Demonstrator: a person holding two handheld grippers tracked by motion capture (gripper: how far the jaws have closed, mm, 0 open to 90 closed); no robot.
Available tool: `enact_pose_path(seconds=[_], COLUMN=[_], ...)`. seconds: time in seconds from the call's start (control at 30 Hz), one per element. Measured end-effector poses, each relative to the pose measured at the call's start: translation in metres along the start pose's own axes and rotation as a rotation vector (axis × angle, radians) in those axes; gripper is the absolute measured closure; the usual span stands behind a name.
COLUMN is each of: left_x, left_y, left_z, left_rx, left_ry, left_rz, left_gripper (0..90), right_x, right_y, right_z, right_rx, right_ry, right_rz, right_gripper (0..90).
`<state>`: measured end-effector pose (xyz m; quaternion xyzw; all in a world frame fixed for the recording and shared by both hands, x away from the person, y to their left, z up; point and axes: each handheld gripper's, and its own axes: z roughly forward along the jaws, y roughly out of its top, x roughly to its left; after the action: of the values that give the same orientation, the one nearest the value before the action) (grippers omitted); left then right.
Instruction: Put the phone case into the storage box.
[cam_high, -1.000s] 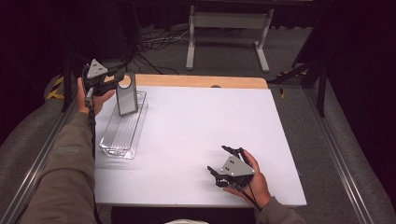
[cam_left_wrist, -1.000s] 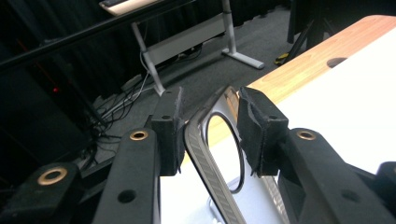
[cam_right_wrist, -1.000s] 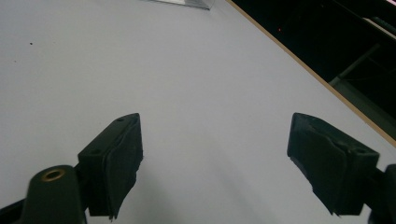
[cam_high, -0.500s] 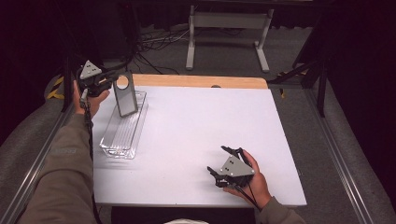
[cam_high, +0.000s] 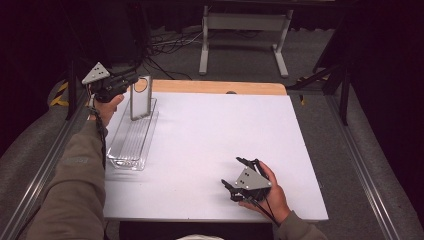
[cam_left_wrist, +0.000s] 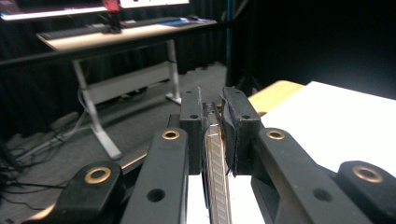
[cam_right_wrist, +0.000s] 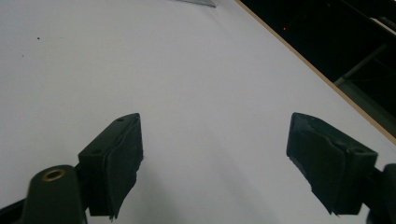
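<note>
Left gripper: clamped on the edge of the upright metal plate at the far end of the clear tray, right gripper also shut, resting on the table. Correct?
Not quite. The right gripper is open: the right gripper view shows its jaws standing wide apart over the bare white table. The rest holds: the left gripper is clamped on the metal plate standing upright at the far end of the clear tray.

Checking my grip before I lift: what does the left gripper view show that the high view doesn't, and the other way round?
Left gripper view: the left tool has just closed, its pads pressing both faces of the thin metal plate, seen edge-on, with a desk behind. High view: the plate's broad face with a round hole, standing upright at the far end of the clear tray, and the right tool, open, near the front edge of the white table. Both: the left tool shut on the plate, and the white table top.
</note>
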<state>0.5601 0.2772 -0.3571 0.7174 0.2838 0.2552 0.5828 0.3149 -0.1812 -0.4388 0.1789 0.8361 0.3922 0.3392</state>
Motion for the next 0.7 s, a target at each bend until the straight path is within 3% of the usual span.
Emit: enact_pose_path(seconds=[0.03,0.17,0.2,0.23,0.27,0.3,0.37,0.47,0.6,0.7], left_x=[0.0,0.002,0.002,0.002,0.004,0.005,0.006,0.009,0.01,0.007], left_y=[-0.002,-0.005,-0.005,-0.005,-0.006,-0.006,-0.007,-0.008,-0.01,-0.011], left_z=[0.003,0.005,0.005,0.007,0.007,0.008,0.008,0.009,0.014,0.019], left_rx=[0.038,0.034,0.041,0.1,0.12,0.152,0.152,0.202,0.229,0.244], left_ry=[0.011,0.027,0.044,0.121,0.125,0.155,0.156,0.226,0.258,0.273], left_rz=[0.018,0.023,0.028,0.072,0.08,0.094,0.093,0.123,0.136,0.146], left_gripper=[79.2,78.6,78.6,76.2,75.9,75.0,74.9,72.0,68.8,61.1], right_x=[0.0,0.001,0.001,0.001,0.001,0.001,0.001,0.001,0.002,0.002], right_y=[0.0,0.0,0.0,0.0,0.0,0.0,0.0,0.0,0.001,0.0], right_z=[0.0,0.001,0.001,0.001,0.001,0.0,0.001,0.001,0.0,0.001], right_rx=[0.002,0.001,0.001,0.001,0.0,-0.001,0.0,0.0,0.0,0.003], right_ry=[0.001,0.004,0.004,0.005,0.005,0.007,0.008,0.007,0.006,0.007], right_rz=[-0.001,-0.003,-0.003,-0.001,-0.002,-0.003,-0.006,-0.005,-0.009,-0.01], right_gripper=[19.5,19.5,19.5,19.5,19.5,19.5,19.5,19.5,19.5,19.5])
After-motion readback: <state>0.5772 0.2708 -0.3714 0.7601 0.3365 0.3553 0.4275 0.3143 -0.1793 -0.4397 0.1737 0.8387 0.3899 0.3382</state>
